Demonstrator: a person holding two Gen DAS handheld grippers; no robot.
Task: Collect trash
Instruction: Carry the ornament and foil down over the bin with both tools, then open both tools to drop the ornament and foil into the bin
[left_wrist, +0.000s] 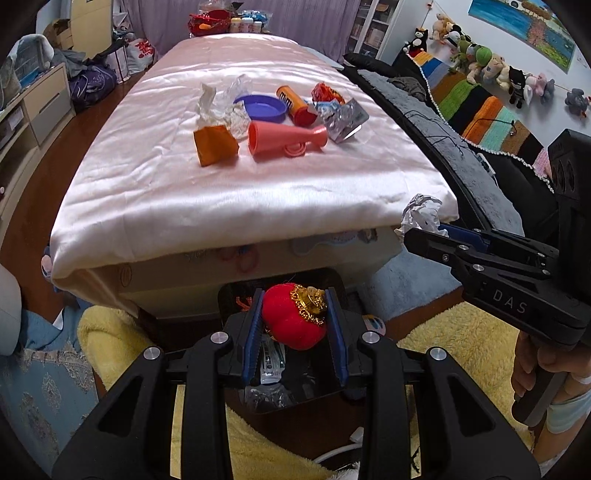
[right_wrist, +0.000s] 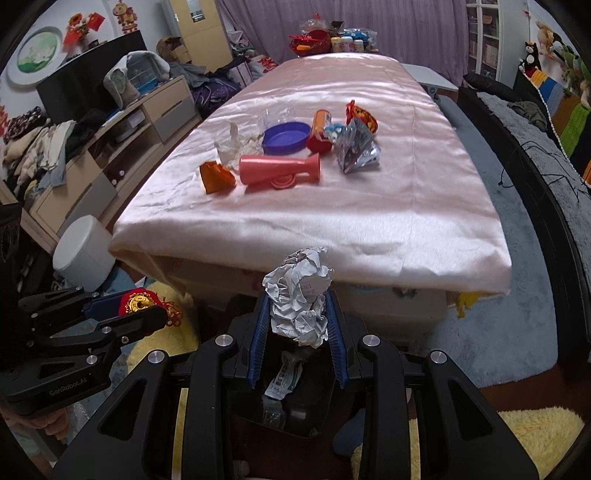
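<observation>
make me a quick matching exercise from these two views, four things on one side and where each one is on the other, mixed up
Things:
1. red plush ornament
2. crumpled paper ball
3. pink toy horn
4. black bin

Places:
A. on the floor below both grippers
B. clamped in the right gripper
C. lying on the pink sheet
D. clamped in the left gripper

Pairs: 1-D, 2-B, 3-C, 4-A
</observation>
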